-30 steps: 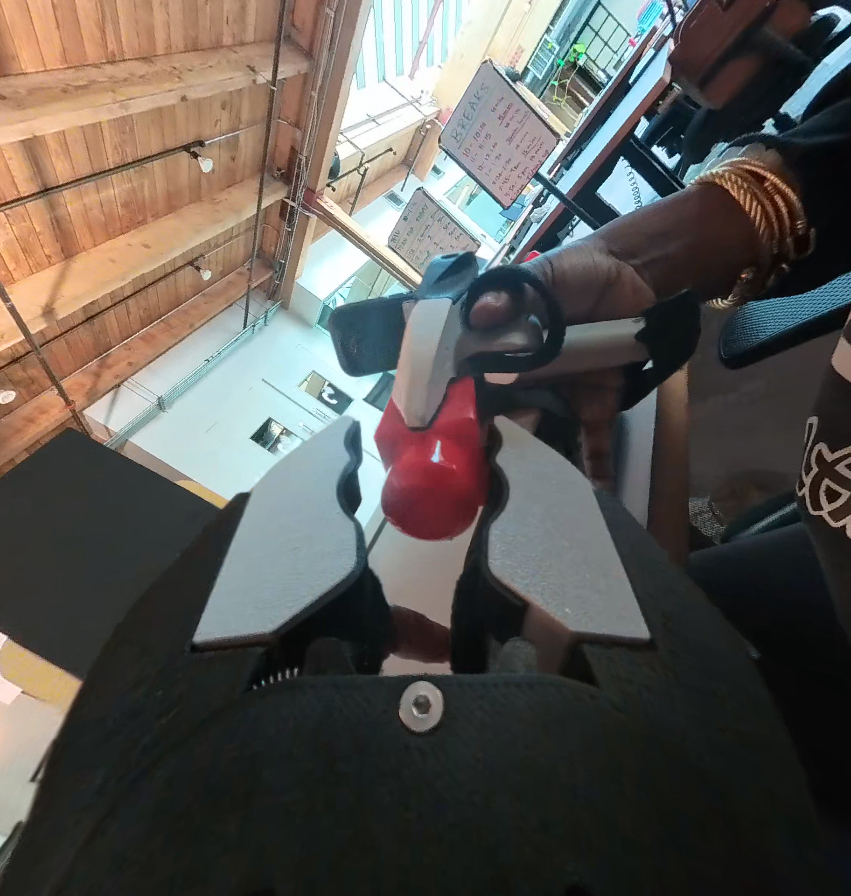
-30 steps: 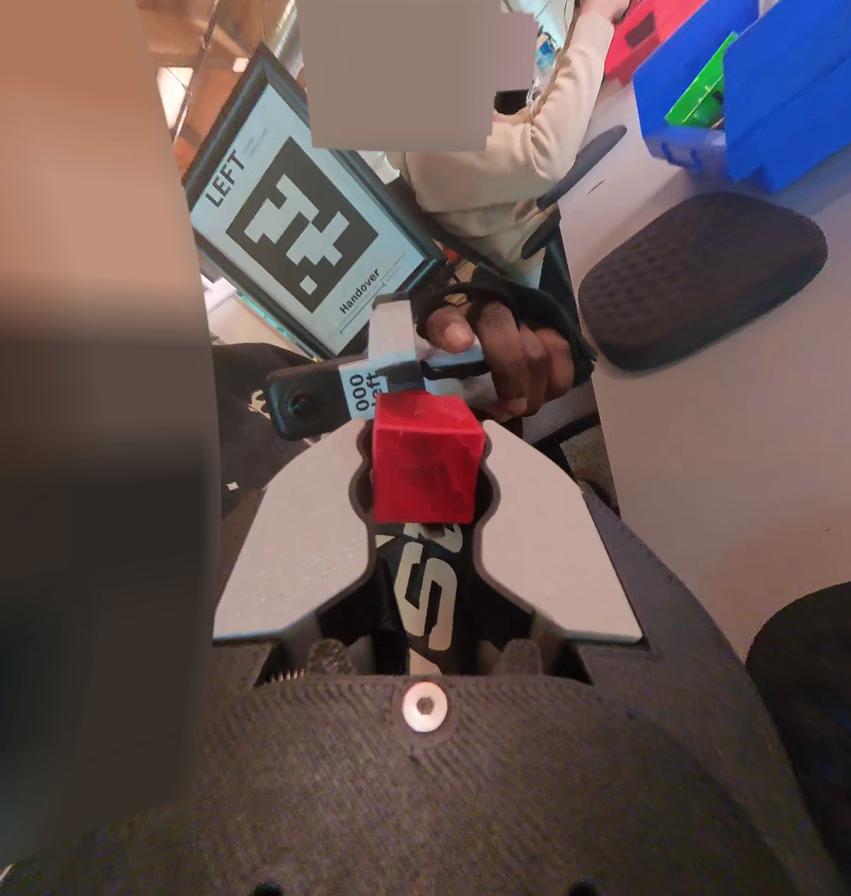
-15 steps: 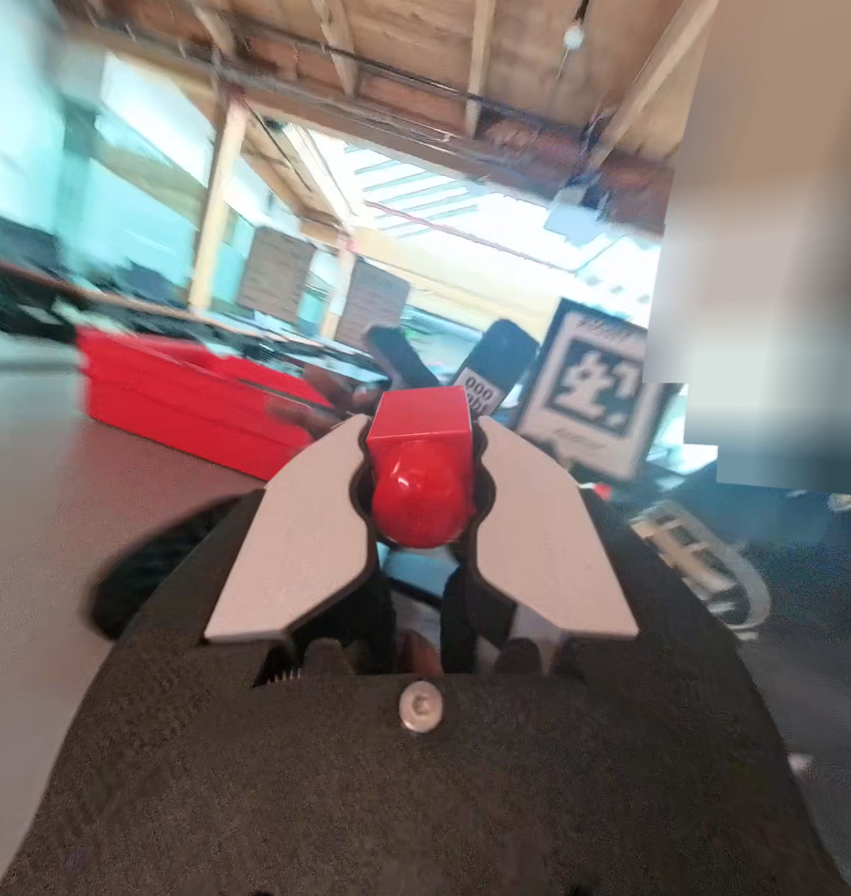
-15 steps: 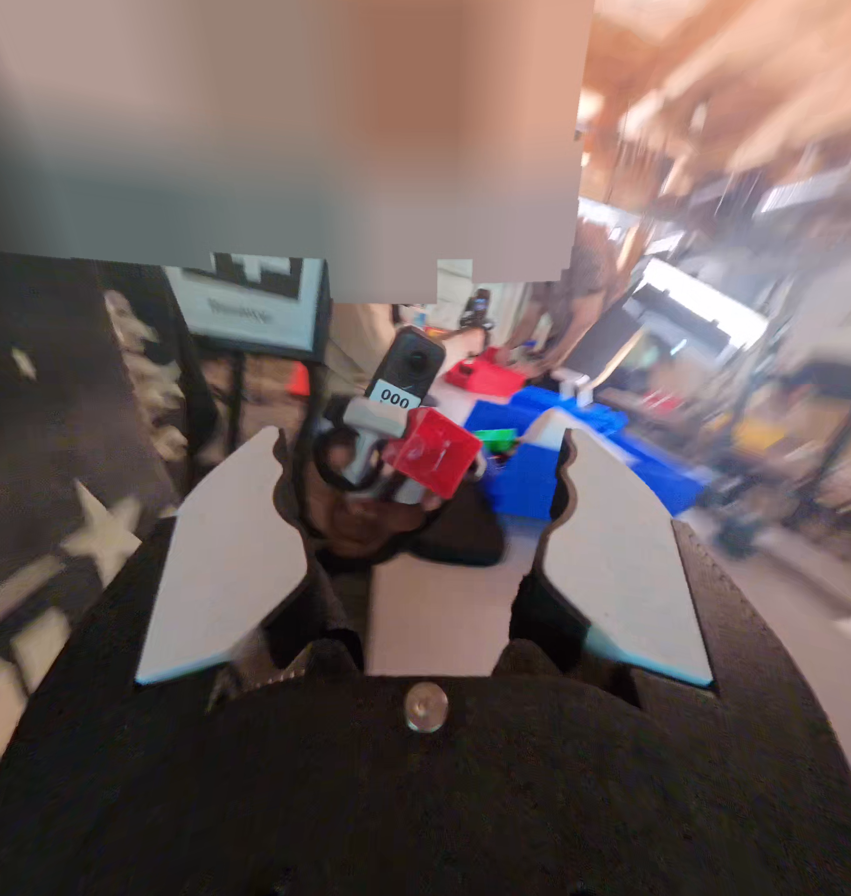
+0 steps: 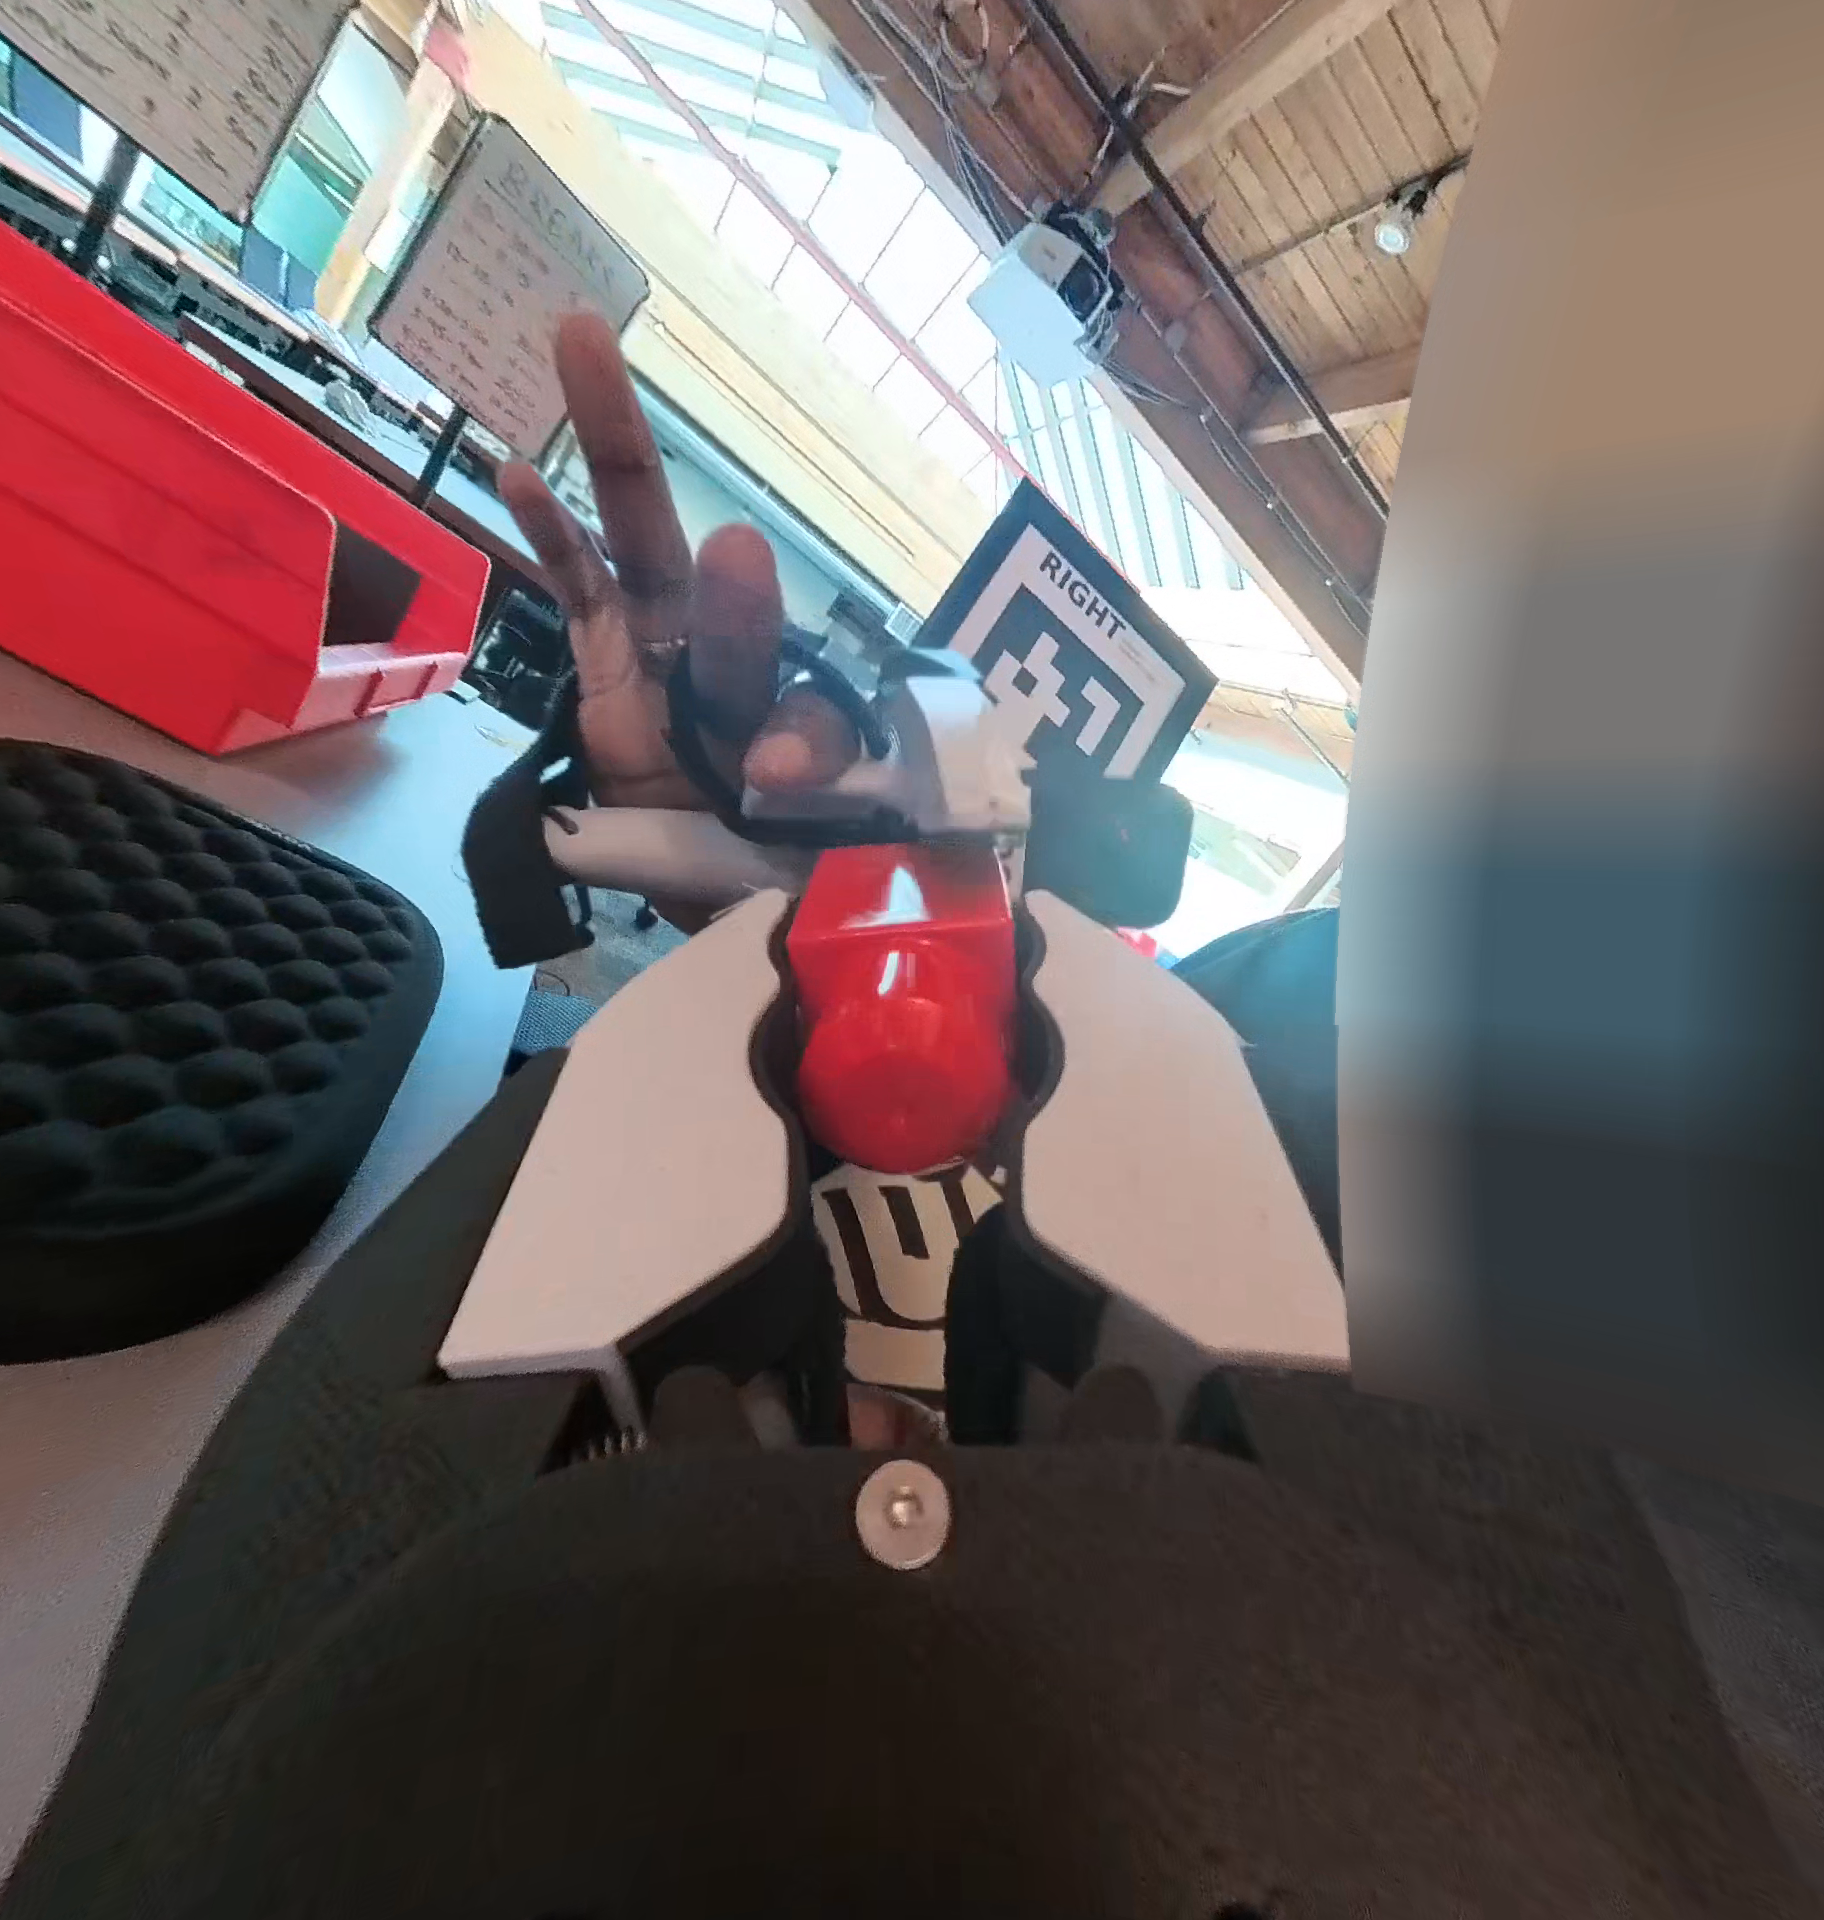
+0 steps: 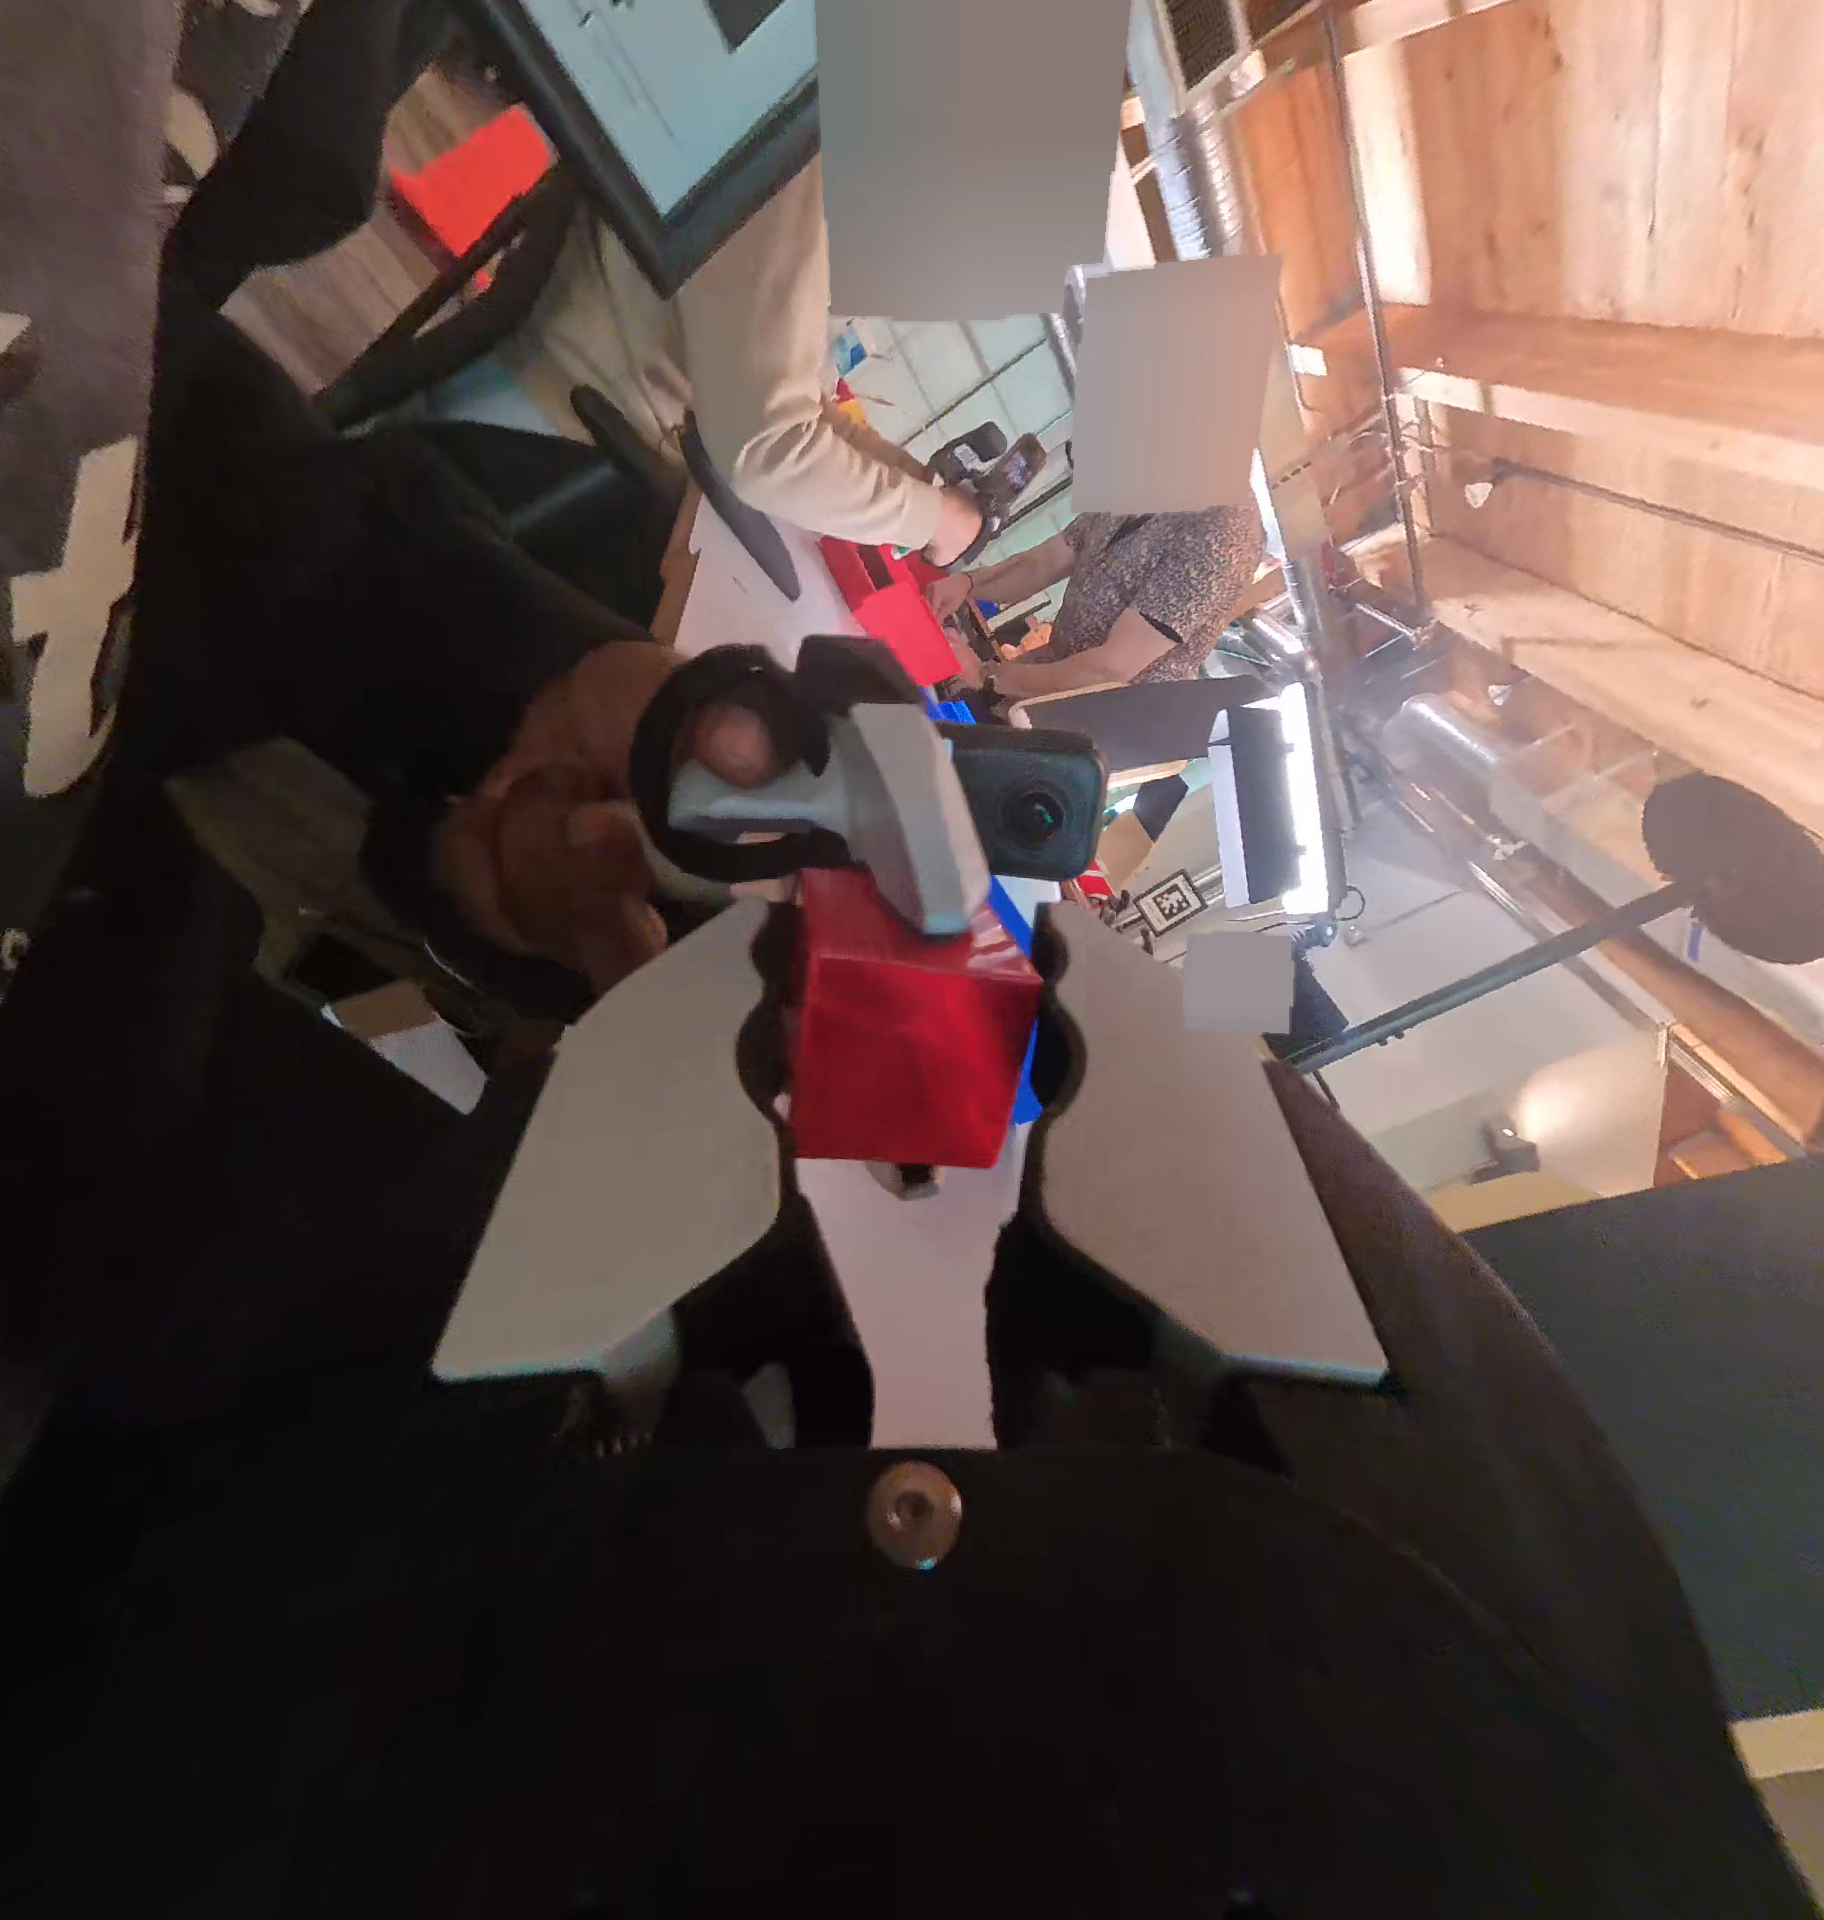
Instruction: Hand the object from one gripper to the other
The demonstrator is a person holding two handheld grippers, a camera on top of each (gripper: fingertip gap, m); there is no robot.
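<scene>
Pinching the rounded end of the red object (image 5: 903, 1023) between its grey fingers (image 5: 659, 1143), the left hand-held gripper (image 5: 903, 997) holds the piece in the air, past the edge of the desk (image 5: 388, 769). The object's square, boxy end points away from that gripper toward the right hand-held gripper (image 6: 913, 1039). Seen from the right wrist view, the red block sits between that gripper's fingers (image 6: 1178, 1174), which are spread: the left fingertip is close against it, while a sliver of gap shows on the right side. The right hand (image 5: 669, 644) has its fingers splayed off the trigger. Beside the exchange, a black dimpled cushion (image 5: 160, 1039) lies on the desk and a red bin (image 5: 160, 540) stands behind it; open air surrounds the two grippers.
</scene>
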